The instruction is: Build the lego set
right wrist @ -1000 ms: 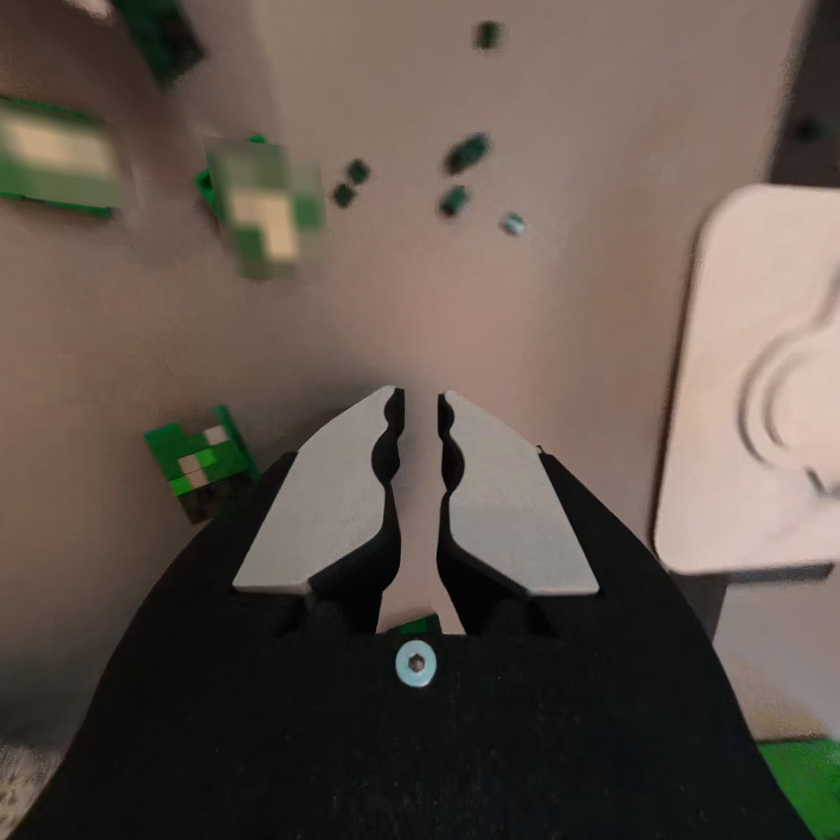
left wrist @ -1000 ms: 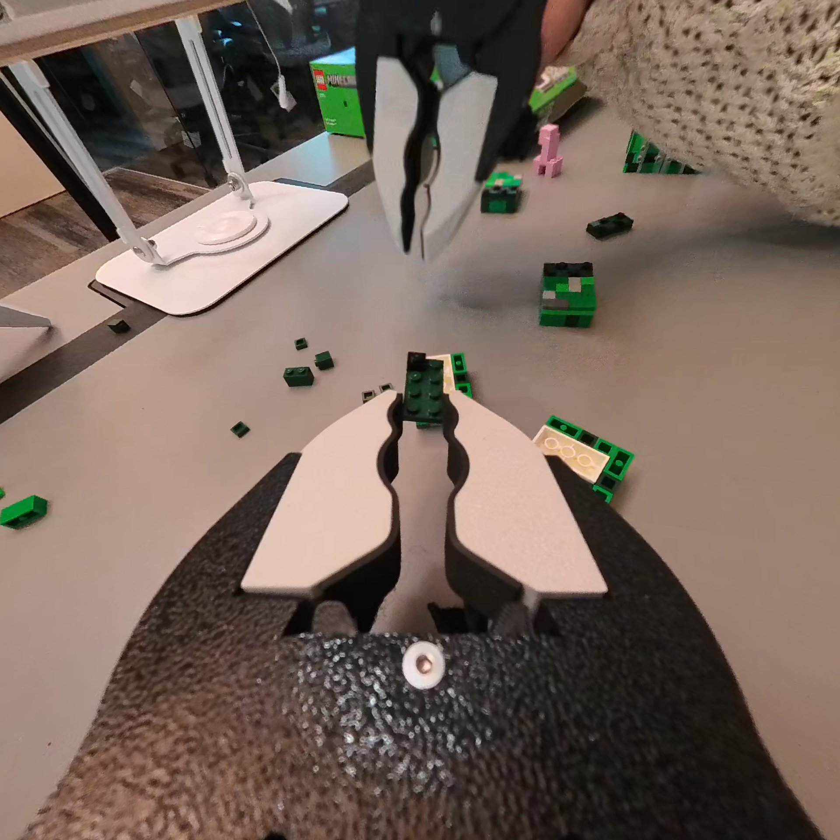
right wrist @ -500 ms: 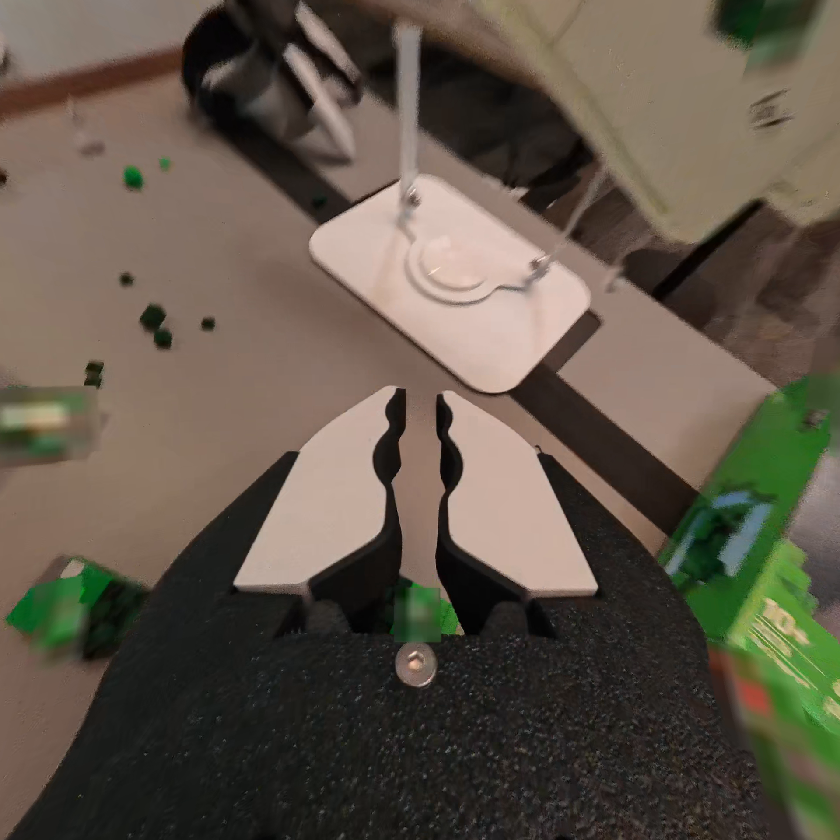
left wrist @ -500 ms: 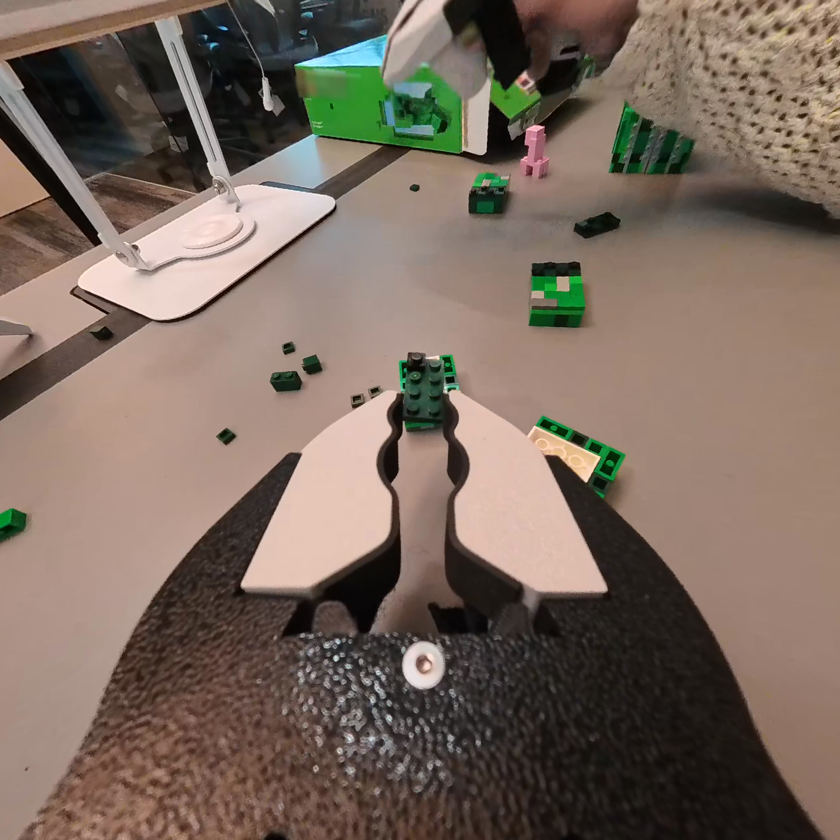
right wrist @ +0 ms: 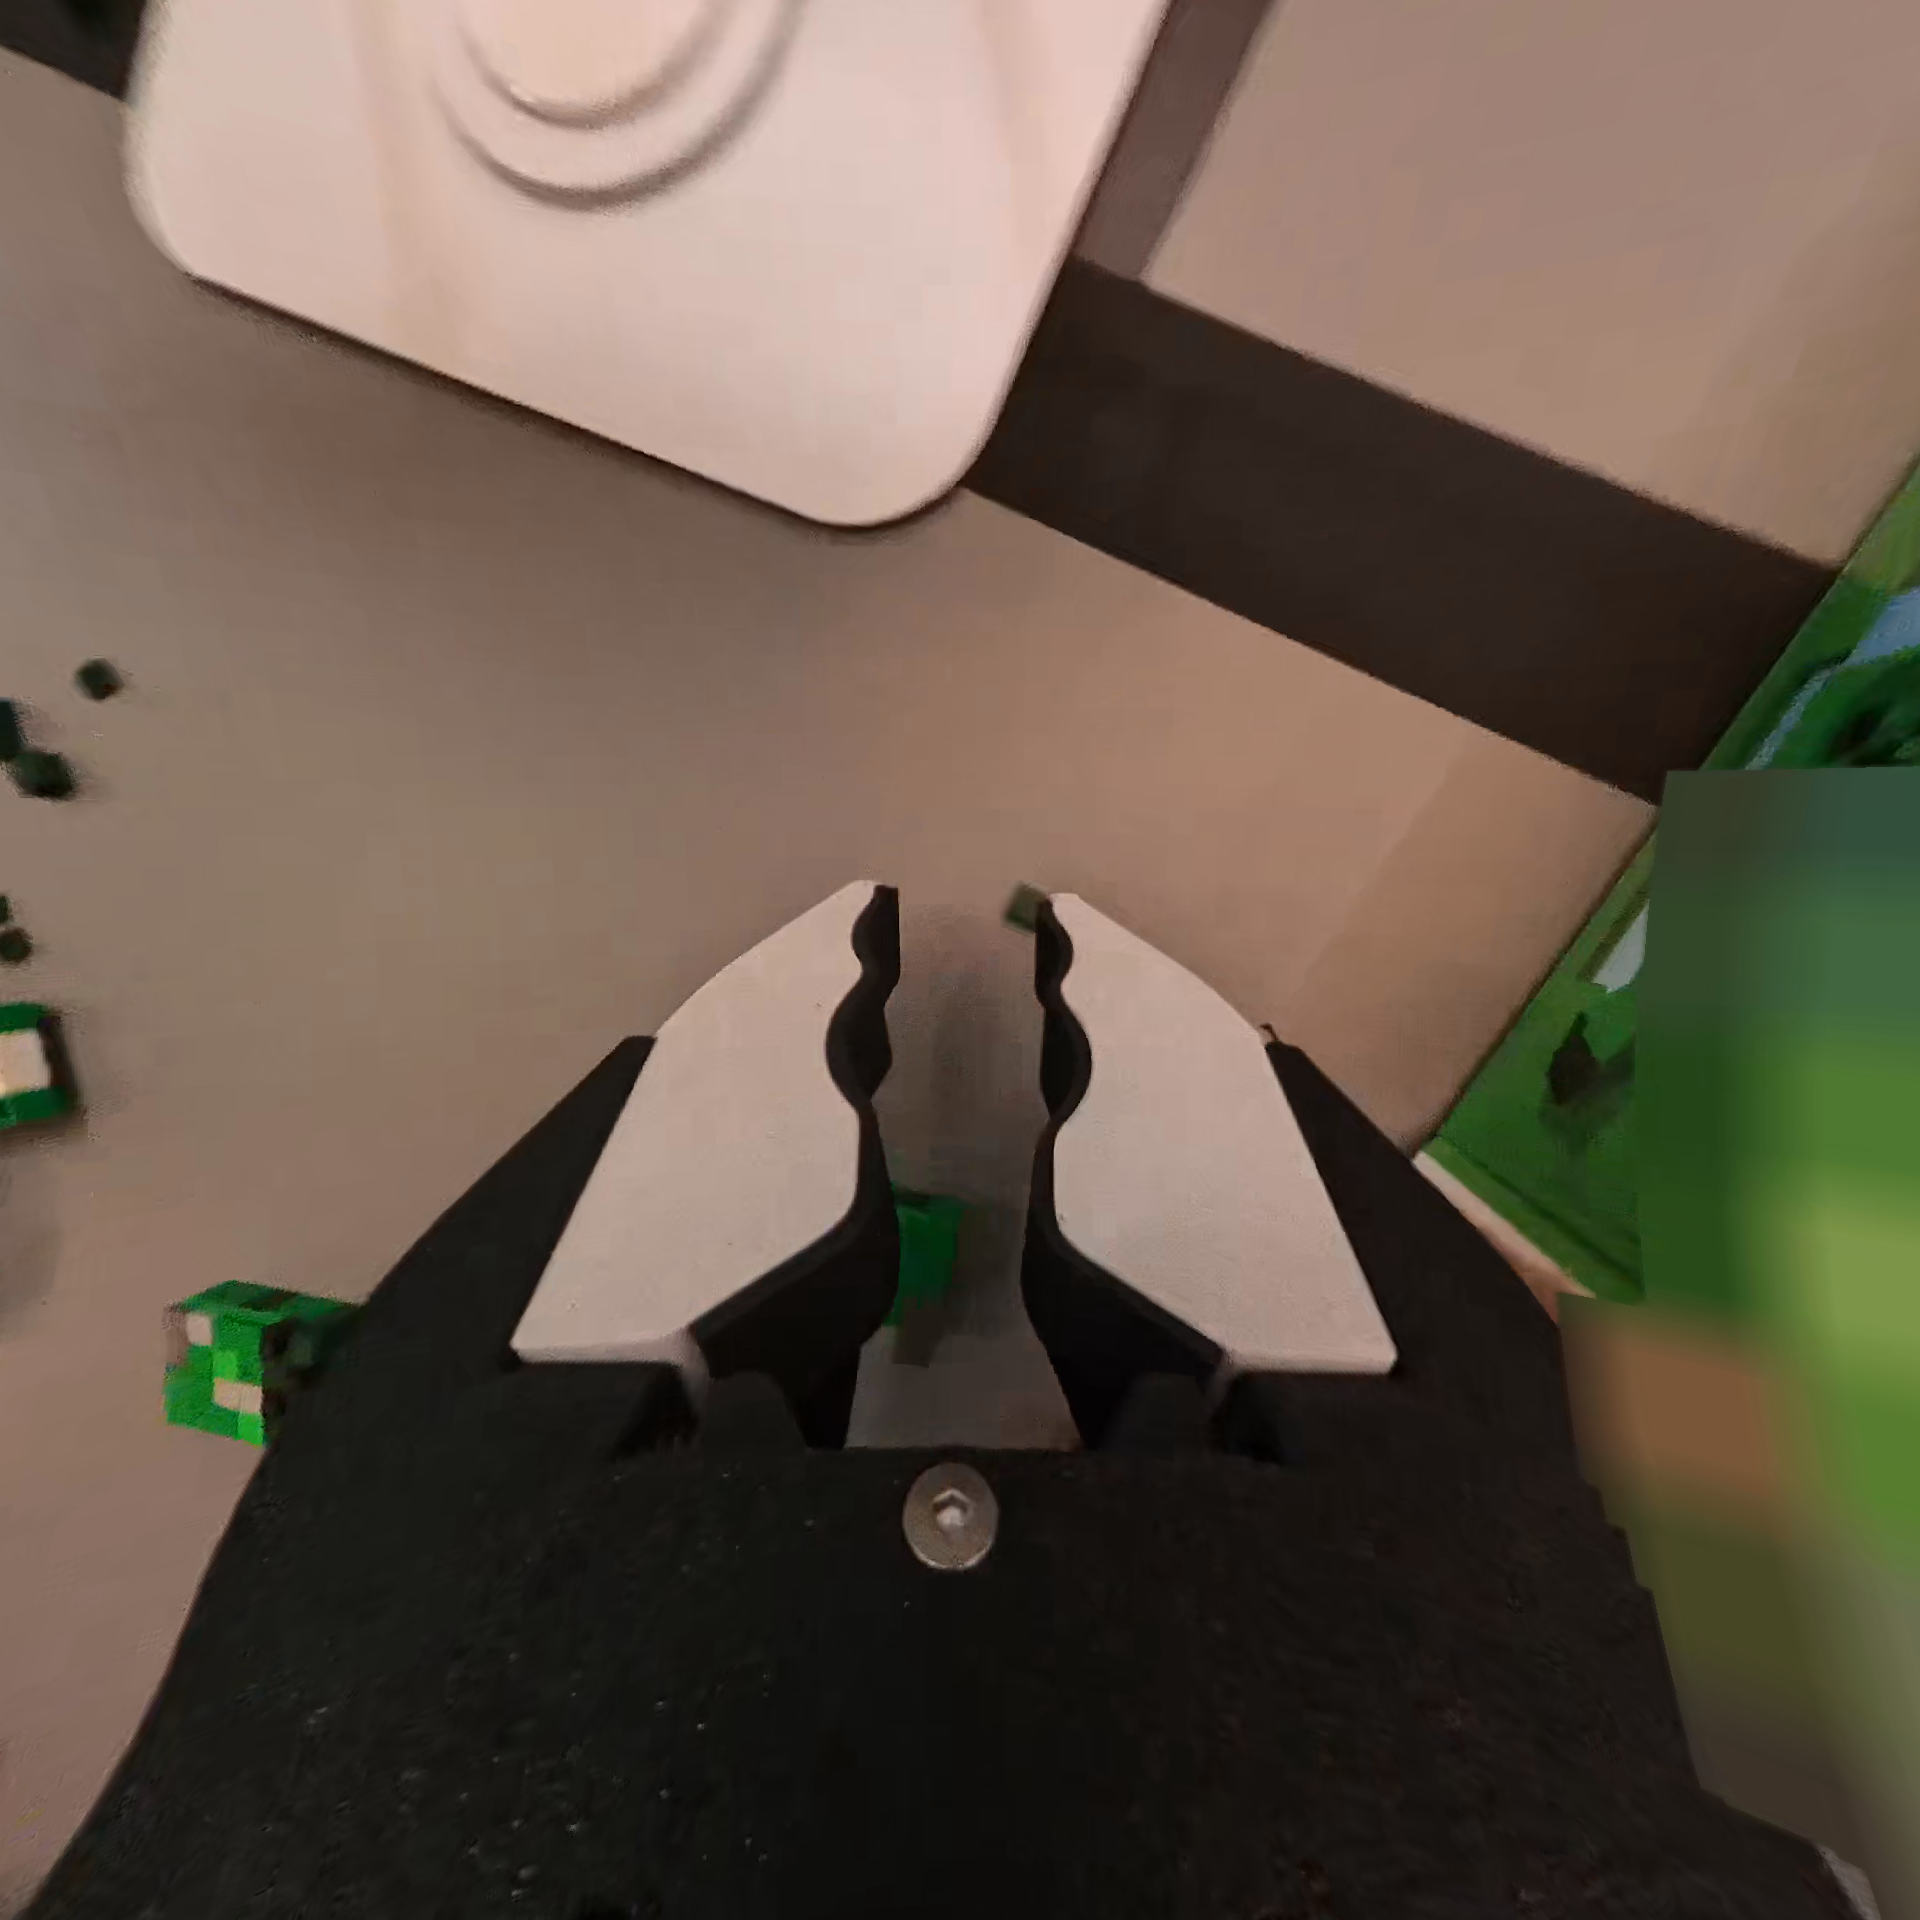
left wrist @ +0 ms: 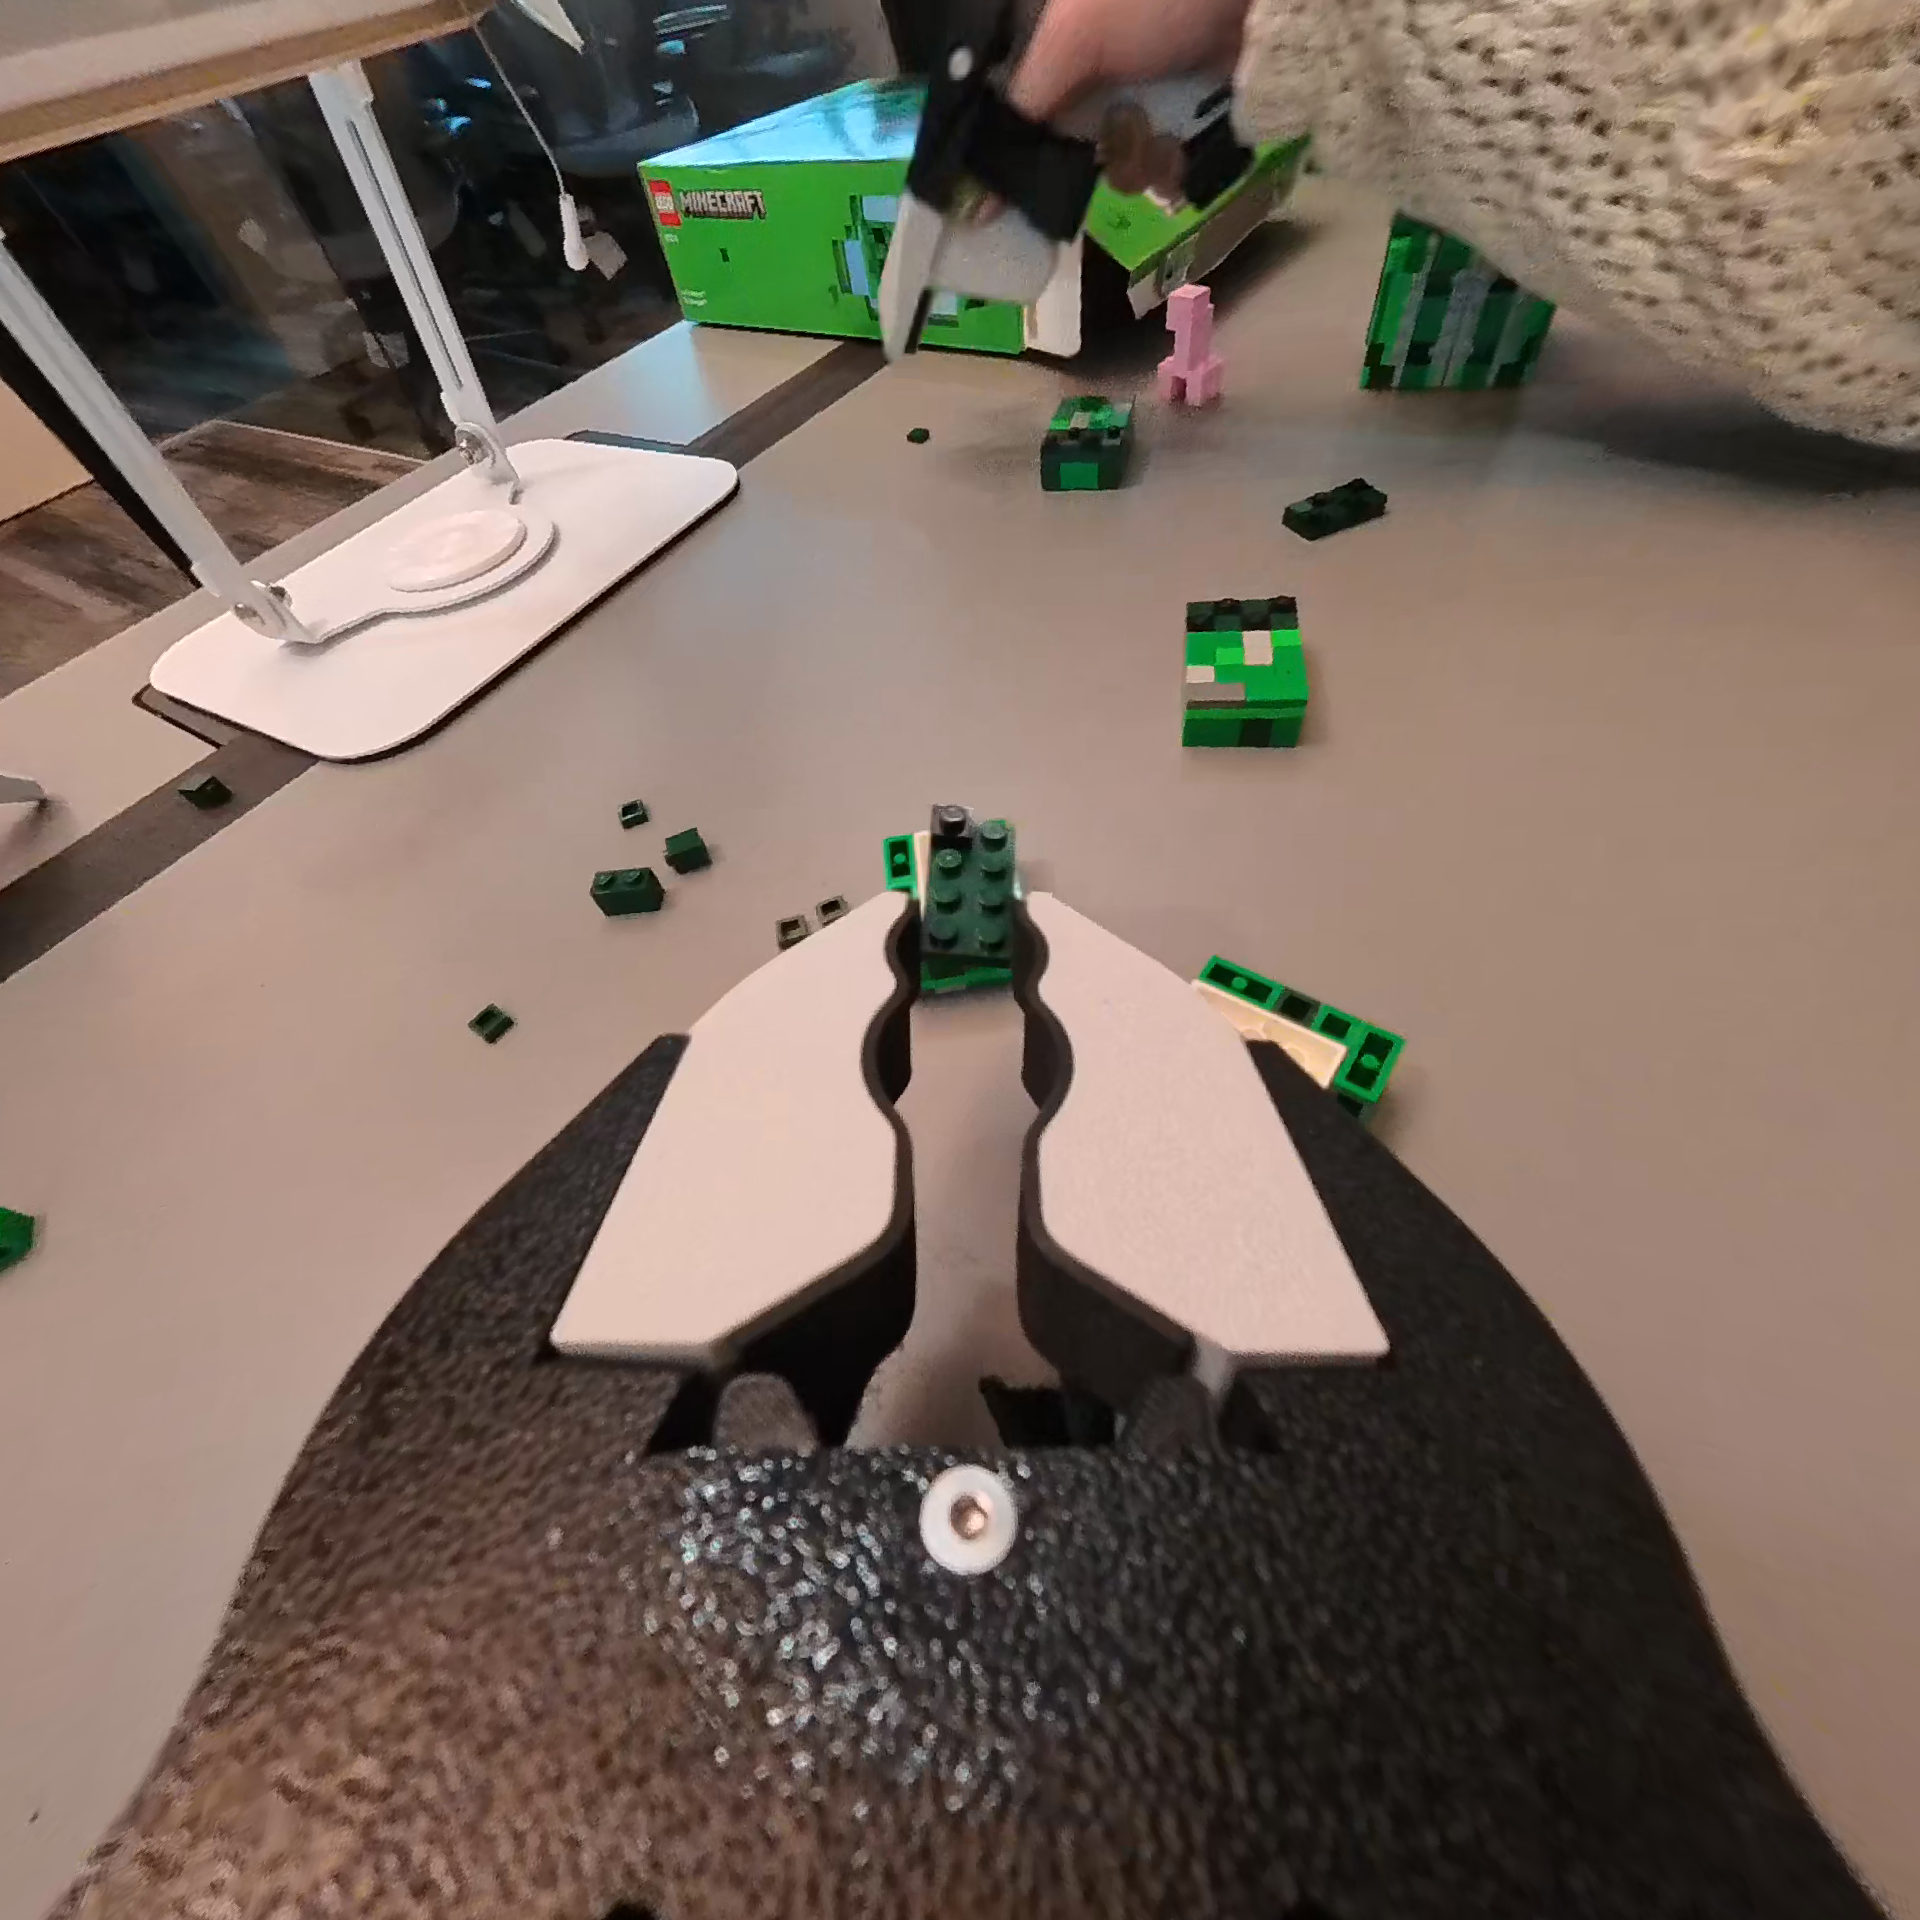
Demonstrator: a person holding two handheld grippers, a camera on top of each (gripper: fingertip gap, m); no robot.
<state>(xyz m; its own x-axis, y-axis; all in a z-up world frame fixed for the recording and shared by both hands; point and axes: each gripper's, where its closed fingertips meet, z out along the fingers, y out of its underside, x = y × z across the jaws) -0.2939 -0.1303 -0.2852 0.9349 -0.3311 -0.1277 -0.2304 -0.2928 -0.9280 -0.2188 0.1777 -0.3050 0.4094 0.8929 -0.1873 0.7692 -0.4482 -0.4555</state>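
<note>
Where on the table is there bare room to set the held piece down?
Bare grey table lies right of the green cube and the white-and-green plate; another patch lies between the white lamp base and that cube. It is crowded around the left tongs, among small dark bricks.

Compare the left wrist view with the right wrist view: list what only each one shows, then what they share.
Only the left wrist view shows the left hand-held gripper shut on a dark green brick stack, the pink figure and a knit sleeve.

Only the right wrist view shows the right hand-held gripper from behind, open and empty, with a tiny green piece at its tip.

Both show the grey table, the white lamp base and the green box.
</note>
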